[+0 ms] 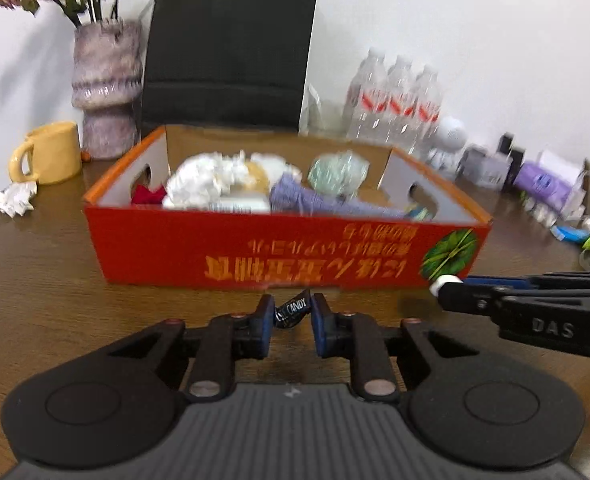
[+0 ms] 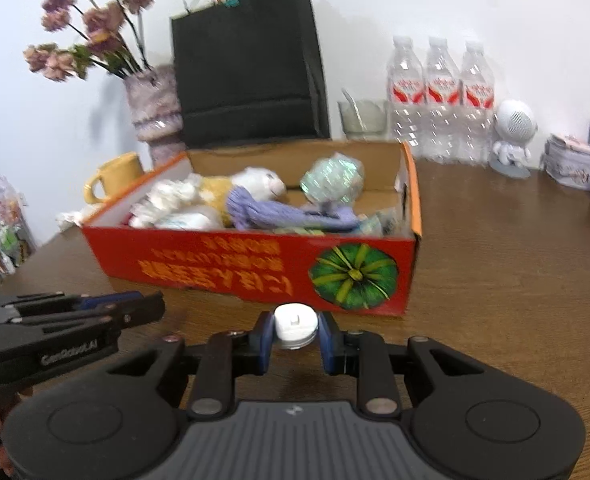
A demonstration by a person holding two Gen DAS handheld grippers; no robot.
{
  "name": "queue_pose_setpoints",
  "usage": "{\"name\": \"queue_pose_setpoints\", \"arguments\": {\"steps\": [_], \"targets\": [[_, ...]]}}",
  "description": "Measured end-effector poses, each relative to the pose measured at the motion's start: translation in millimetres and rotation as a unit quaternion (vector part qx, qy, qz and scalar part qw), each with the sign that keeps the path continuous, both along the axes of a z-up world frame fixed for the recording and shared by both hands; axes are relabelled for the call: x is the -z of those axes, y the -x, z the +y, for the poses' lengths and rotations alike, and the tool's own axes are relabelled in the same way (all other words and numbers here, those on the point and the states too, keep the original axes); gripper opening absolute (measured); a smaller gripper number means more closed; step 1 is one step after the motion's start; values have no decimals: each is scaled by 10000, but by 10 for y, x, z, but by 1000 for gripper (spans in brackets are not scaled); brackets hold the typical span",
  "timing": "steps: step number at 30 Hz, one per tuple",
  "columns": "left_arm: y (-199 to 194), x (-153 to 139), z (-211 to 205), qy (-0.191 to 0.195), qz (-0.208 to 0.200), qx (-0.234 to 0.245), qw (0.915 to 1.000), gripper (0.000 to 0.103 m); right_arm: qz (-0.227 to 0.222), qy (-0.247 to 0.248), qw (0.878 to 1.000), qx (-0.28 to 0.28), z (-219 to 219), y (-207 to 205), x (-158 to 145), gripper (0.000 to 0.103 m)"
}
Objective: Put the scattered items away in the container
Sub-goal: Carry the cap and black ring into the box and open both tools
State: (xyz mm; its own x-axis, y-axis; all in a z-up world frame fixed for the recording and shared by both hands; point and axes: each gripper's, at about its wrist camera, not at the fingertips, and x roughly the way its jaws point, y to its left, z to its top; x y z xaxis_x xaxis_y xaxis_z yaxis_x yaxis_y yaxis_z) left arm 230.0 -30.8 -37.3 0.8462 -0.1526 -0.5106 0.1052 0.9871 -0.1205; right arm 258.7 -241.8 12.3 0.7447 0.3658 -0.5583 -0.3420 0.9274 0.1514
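Left claw pinches a small black candy wrapper; right claw grips a white round cap. The red cardboard box sits just above both, mid-frame.

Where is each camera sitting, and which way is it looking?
Left wrist: sits on the left tool, looking along its fingers at the red box; that tool pinches a black candy wrapper, and the right tool pokes in from the right side.
Right wrist: sits on the right tool, facing the red box too; it grips a white round cap, the left tool at left.
Both share the box, black bag, vase, yellow mug and water bottles.
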Motion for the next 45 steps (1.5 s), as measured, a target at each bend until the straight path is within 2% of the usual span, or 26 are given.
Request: {"name": "queue_pose_setpoints", "arguments": {"steps": [5, 10, 15, 22, 23, 24, 25, 27, 28, 34, 45], "targets": [[91, -386, 115, 207, -583, 33, 9981, 20, -559, -230, 9982, -19, 20, 88, -358, 23], [-203, -669, 147, 164, -944, -69, 9954, 20, -718, -303, 9969, 140, 114, -145, -583, 23], [-589, -545, 190, 276, -840, -137, 9960, 20, -548, -283, 9976, 305, 241, -544, -528, 23], [-999, -369, 226, 72, -580, 32, 9983, 23, -350, -76, 9987, 376, 363, -1026, -386, 23], [-1035, -366, 224, 30, -577, 50, 9983, 26, -304, -39, 9988, 377, 375, -1080, -370, 25], [-1071, -371, 224, -20, -582, 20, 9983, 44, -239, -13, 9990, 375, 384, -1136, -357, 29], [-1102, -378, 222, -88, -573, -34, 9983, 74, -179, 2, 9991, 377, 387, -1186, -346, 49], [-1130, -403, 228, -262, -657, -249, 9972, 96, -80, 110, 9987, 489, 397, -1259, -338, 78], [-1147, -417, 235, -369, -682, -343, 9964, 103, -76, 218, 9980, 581, 398, -1283, -337, 87], [-1220, -446, 331, -332, -453, -507, 9971, 103, 136, 233, 9983, 523, 354, -1322, -340, 101], [-1034, -510, 400, -77, -175, -563, 9982, 103, 17, 314, 9976, 622, 361, -1063, -480, 103]]}}
